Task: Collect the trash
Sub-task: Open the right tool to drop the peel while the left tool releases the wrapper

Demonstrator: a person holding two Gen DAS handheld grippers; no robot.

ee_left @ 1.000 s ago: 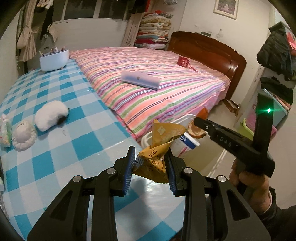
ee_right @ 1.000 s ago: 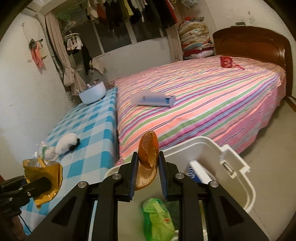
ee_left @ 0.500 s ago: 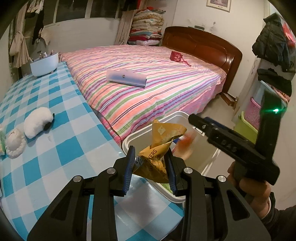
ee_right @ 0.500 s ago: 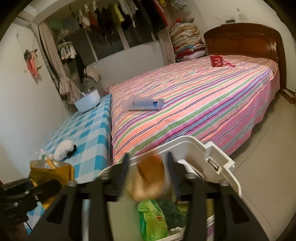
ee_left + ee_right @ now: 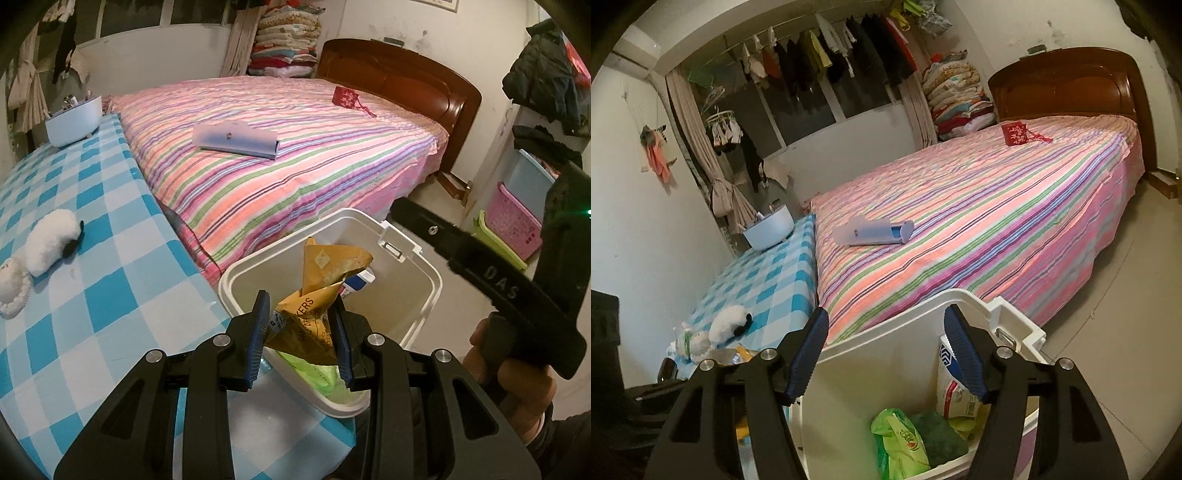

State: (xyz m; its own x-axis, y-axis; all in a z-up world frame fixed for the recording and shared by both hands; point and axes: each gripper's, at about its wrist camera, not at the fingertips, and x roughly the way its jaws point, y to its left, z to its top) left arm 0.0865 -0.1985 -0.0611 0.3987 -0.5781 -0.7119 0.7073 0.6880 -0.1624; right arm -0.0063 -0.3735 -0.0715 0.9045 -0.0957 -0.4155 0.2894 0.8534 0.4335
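Note:
My left gripper (image 5: pixel 301 325) is shut on a crumpled yellow snack wrapper (image 5: pixel 317 295) and holds it over the near rim of a white plastic bin (image 5: pixel 406 243). My right gripper (image 5: pixel 886 354) is open and empty above the same bin (image 5: pixel 964 297). Inside the bin lie a green plastic bag (image 5: pixel 899 443), a dark green piece (image 5: pixel 940 435) and a white and blue carton (image 5: pixel 955 391). The right gripper's body (image 5: pixel 495 280) shows at the right of the left wrist view.
The bin stands between a blue checked table (image 5: pixel 92 277) and a striped bed (image 5: pixel 295 155). White plush toys (image 5: pixel 51 240) and a pale blue bowl (image 5: pixel 74 120) sit on the table. A folded pale blue case (image 5: pixel 236 140) lies on the bed.
My right gripper opened and let go of the orange-brown piece, which dropped out of sight into the bin. My left gripper carried the wrapper from over the table to over the bin.

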